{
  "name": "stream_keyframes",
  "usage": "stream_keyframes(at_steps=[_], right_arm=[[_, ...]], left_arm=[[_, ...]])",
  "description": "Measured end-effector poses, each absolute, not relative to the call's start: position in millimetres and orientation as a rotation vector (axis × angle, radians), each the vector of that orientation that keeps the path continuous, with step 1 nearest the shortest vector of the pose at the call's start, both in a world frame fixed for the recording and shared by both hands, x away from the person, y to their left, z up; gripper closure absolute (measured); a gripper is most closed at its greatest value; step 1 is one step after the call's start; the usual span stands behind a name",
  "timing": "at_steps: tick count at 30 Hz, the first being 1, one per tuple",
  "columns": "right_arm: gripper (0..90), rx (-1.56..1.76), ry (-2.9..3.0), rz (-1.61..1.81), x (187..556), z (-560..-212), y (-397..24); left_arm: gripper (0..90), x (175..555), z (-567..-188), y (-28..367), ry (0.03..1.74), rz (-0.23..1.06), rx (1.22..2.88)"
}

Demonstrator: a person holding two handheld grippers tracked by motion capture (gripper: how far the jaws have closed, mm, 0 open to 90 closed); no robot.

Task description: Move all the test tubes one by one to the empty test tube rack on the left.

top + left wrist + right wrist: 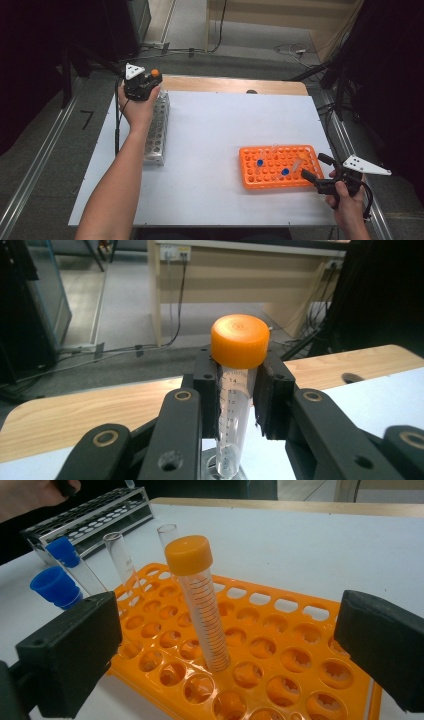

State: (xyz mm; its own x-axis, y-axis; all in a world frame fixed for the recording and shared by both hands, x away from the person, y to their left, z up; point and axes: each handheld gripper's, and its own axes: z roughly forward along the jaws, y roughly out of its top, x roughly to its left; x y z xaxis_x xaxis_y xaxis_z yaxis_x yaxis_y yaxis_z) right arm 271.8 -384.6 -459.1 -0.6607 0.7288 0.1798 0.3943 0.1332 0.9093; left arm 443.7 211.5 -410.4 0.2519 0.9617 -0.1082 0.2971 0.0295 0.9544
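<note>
Between the pads of my left gripper point(239, 395) sits an orange-capped tube point(235, 385), clamped upright just under its cap, its lower end over the metal rack point(156, 132) below. Ahead of my right gripper point(225, 645), whose jaws stand wide apart and hold nothing, another capped tube point(200, 605) stands in the orange rack point(280, 630).

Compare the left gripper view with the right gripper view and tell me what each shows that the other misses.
Left gripper view alone: the left tool shut on an orange-capped tube, graduations readable, with a wooden desk beyond.

Right gripper view alone: the right tool open around another orange-capped tube standing in the orange rack, plus blue-capped tubes and the metal rack.

Both: the white table top with its wooden edge.
</note>
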Motion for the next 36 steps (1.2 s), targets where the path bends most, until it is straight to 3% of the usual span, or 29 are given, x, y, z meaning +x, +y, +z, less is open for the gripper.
stream_keyframes(at_steps=[17,23,30,36], right_arm=[[0.0,1.089,2.114,1.53,272,-460,-381],[0.0,1.096,2.116,1.528,273,-461,-380],[0.0,1.098,2.112,1.528,274,-461,-380],[0.0,1.111,2.117,1.52,275,-462,-380]], left_arm=[[73.2,453,-427,206,1.336,0.748,1.602],[56.6,452,-426,210,1.344,0.677,1.581],[49.9,446,-420,214,1.336,0.633,1.559],[28.4,436,-412,211,1.298,0.594,1.545]])
